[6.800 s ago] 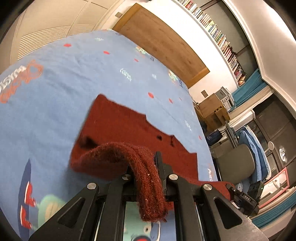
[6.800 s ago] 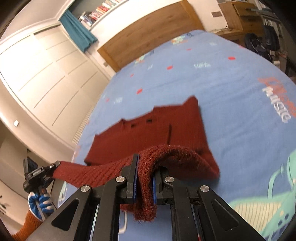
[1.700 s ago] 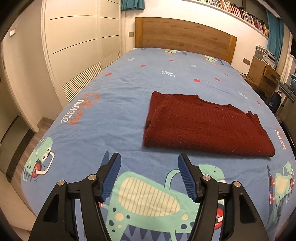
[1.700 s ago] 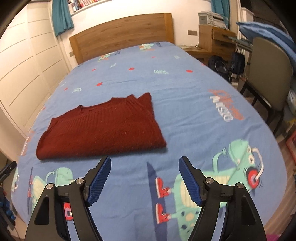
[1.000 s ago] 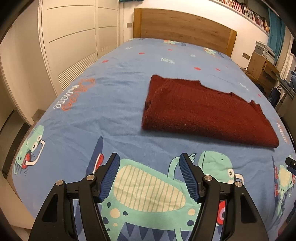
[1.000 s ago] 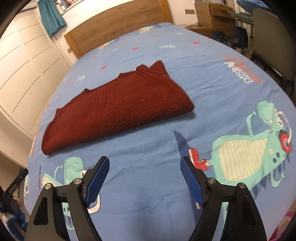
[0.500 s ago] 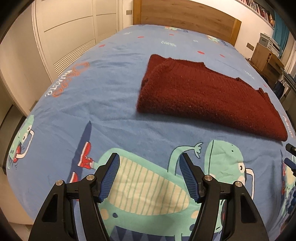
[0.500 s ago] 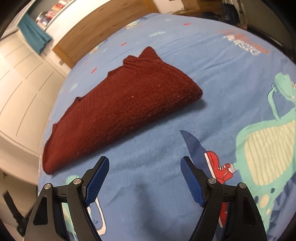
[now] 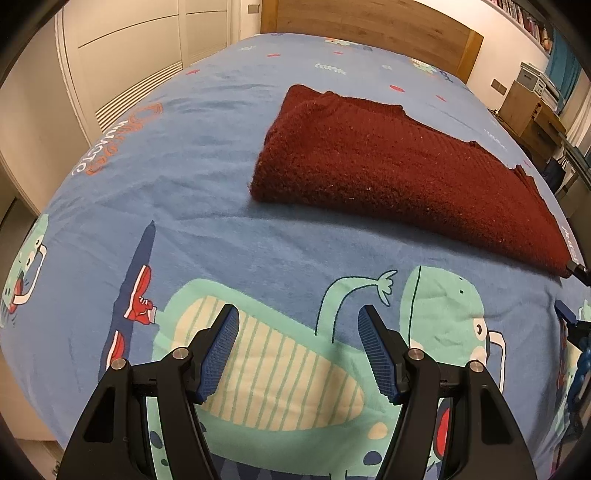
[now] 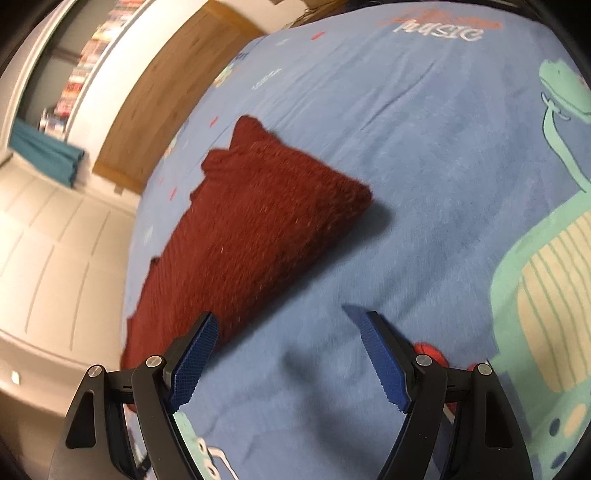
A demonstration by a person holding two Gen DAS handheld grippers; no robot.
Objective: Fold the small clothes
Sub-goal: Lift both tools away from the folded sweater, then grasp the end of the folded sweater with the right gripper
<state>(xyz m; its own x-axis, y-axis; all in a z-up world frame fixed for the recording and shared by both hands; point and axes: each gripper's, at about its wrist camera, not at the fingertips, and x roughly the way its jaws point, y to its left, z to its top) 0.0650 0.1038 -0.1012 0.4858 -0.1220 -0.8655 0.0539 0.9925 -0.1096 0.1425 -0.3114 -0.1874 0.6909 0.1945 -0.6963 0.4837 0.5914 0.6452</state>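
A dark red knitted sweater [image 9: 399, 162] lies folded in half on the blue dinosaur-print bedspread [image 9: 184, 184]. In the right wrist view the sweater [image 10: 251, 236] runs from the centre down to the left. My left gripper [image 9: 298, 314] is open and empty, low over the bedspread in front of the sweater's near folded edge. My right gripper [image 10: 288, 321] is open and empty, tilted, close to the bedspread, its left fingertip [image 10: 207, 325] just in front of the sweater's edge. The right gripper's tips show at the right edge of the left wrist view [image 9: 570, 295].
A wooden headboard [image 9: 369, 26] closes the far end of the bed. White wardrobe doors [image 9: 122, 48] stand along the left side. A wooden cabinet [image 9: 532, 110] stands by the right side. The bed's near edge drops off on the left [image 9: 22, 332].
Both grippers let go of the sweater, which now lies folded. In the last second both moved lower and closer to it; the right gripper tilted and swung toward its right end.
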